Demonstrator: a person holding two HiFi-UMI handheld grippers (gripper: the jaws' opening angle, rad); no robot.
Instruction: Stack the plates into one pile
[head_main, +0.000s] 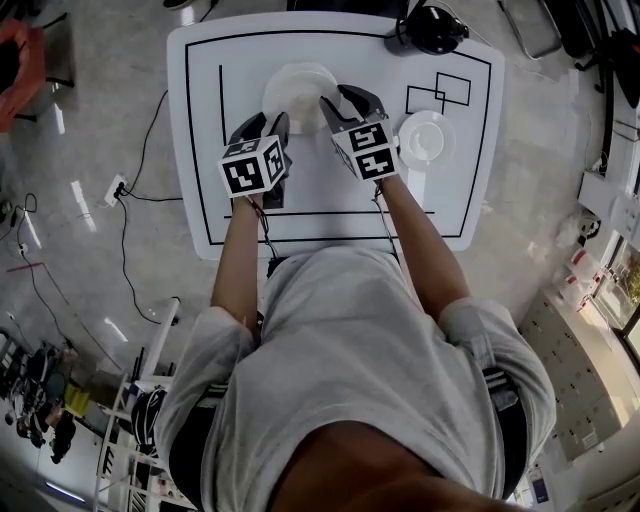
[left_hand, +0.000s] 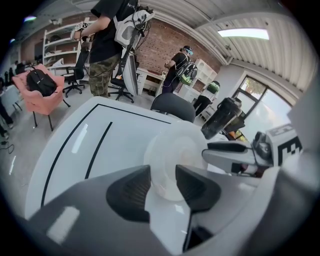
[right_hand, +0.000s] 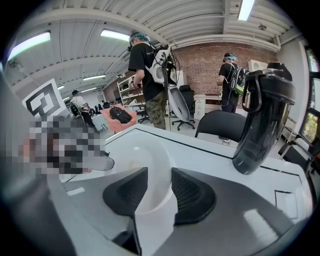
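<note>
Far plate (head_main: 300, 88): sat on counter (head_main: 200, 150), between your claws.
Left claw (head_main: 268, 125): released, plate edge just ahead.
Right claw (head_main: 342, 100): released, rim in gap, unpinched.
Second plate (head_main: 425, 138): rightward, apart.
Handling: you did best seating rim deep before clenching.

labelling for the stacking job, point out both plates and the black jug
far plate (head_main: 300, 88): head view, its middle
right plate (head_main: 427, 137): head view, its middle
black jug (right_hand: 262, 120): right gripper view, its body

We see two round white plates lying flat and apart: the far plate (head_main: 300, 88) in the middle, the right plate (head_main: 427, 137) nearer us.
</note>
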